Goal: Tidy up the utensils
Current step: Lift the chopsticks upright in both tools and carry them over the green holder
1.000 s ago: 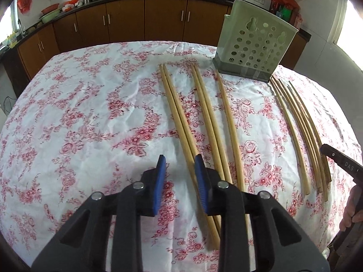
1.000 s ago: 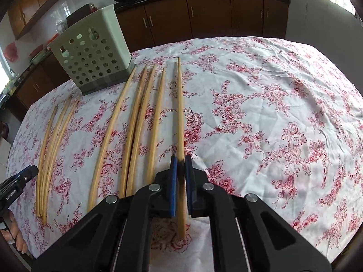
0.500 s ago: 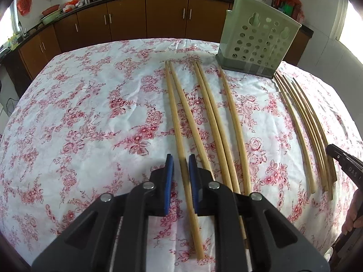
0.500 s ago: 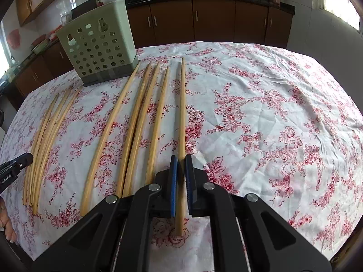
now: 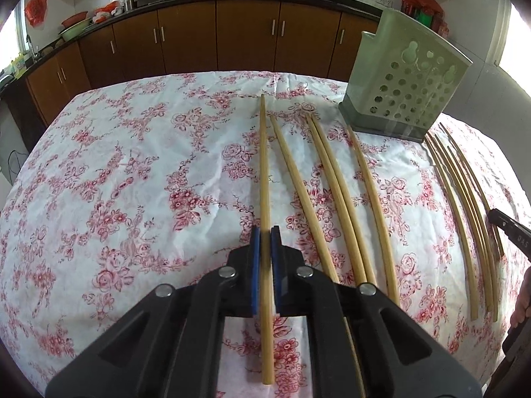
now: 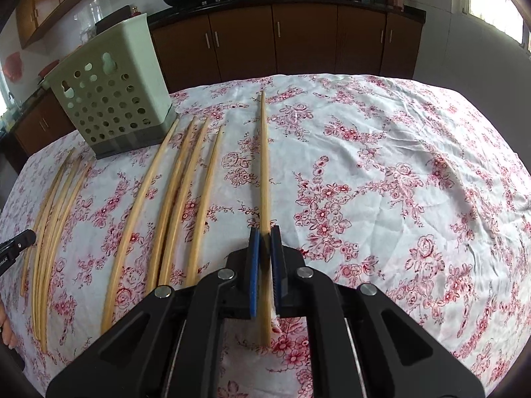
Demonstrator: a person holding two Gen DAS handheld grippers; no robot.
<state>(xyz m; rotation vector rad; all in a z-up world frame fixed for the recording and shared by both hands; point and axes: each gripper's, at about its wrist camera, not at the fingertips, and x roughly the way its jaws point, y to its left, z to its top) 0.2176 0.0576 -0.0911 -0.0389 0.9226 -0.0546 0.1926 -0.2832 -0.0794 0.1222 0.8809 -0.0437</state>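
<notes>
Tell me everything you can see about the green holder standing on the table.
The holder looks like pale green plastic, boxy and open at the top. Its wall is pierced with rows of round holes, with larger keyhole-shaped cutouts near the rim. It sits in a darker grey base. It stands upright on the floral tablecloth at the far side. The far tips of the loose chopsticks lie near its base; whether they touch it cannot be told.

My chopsticks [image 5: 264,179] looked like smooth pale wood, the holder [image 5: 403,89] matt green plastic, desk cloth [image 5: 132,182] wrinkly floral cotton, claw pads [image 5: 255,272] blue rubber.
</notes>
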